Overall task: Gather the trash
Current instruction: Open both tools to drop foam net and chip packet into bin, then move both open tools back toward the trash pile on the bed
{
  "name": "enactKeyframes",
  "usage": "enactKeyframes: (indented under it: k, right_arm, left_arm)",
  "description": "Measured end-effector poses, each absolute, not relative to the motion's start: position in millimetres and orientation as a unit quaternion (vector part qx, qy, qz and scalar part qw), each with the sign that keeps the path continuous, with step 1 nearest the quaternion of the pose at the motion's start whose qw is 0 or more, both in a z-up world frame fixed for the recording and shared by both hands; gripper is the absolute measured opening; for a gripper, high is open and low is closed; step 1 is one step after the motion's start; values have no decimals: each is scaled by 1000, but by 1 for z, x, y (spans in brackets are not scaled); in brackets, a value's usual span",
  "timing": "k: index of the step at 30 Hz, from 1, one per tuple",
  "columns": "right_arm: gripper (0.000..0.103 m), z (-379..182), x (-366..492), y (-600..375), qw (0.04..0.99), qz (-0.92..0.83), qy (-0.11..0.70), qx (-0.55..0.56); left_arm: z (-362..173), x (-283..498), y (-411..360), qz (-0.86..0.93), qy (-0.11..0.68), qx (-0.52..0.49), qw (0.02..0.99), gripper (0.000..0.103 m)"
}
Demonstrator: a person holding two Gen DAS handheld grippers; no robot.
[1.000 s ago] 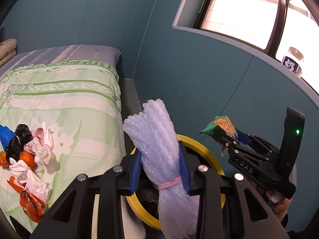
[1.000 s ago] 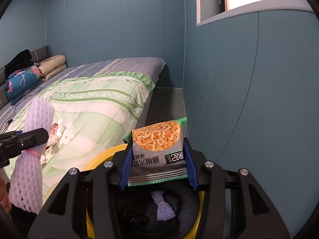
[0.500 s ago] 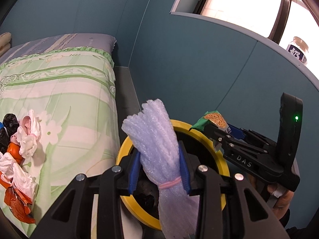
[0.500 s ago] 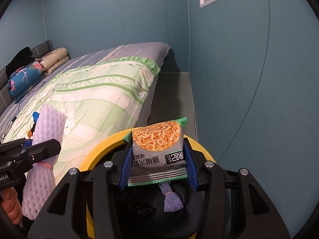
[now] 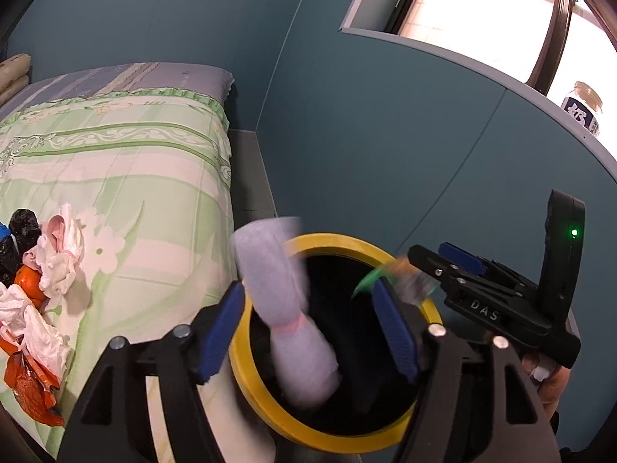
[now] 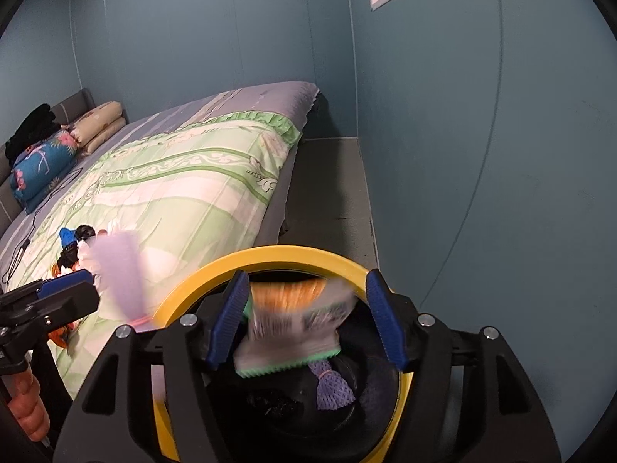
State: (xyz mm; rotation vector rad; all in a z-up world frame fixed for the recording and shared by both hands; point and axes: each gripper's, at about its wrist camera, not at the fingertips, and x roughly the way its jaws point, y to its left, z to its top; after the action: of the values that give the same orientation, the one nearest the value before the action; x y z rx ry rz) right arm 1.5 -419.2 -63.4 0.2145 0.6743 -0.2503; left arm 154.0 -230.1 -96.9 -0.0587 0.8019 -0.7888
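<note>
Both grippers' fingers opening; foam net [image 5: 283, 308] and snack packet [image 6: 297, 316] released.

The letters "DAS" stand in white on the black body of the right gripper [image 5: 426, 266]. A bottle [image 5: 584, 108] on the window ledge carries a dark label with one large white character, possibly Chinese. The print on the snack packet [image 6: 297, 320] is blurred beyond reading.
</note>
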Motion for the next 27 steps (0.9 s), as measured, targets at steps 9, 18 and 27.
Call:
enactKeyframes:
  k: [9,18,27]
  right_arm:
    - [64,-52,-9,-418,938,-120,306,108]
    - [73,-32,-15,-400,957,-87,264,88]
    - [77,-15,-13,-355,973,-24,221,67]
  left_arm:
    - [-78,155,-210,-366,352,-46,860,85]
    - [-50,163,-170,-332,312,-56,888,93]
    - [-32,177,-115,-282,294,-74,910,95]
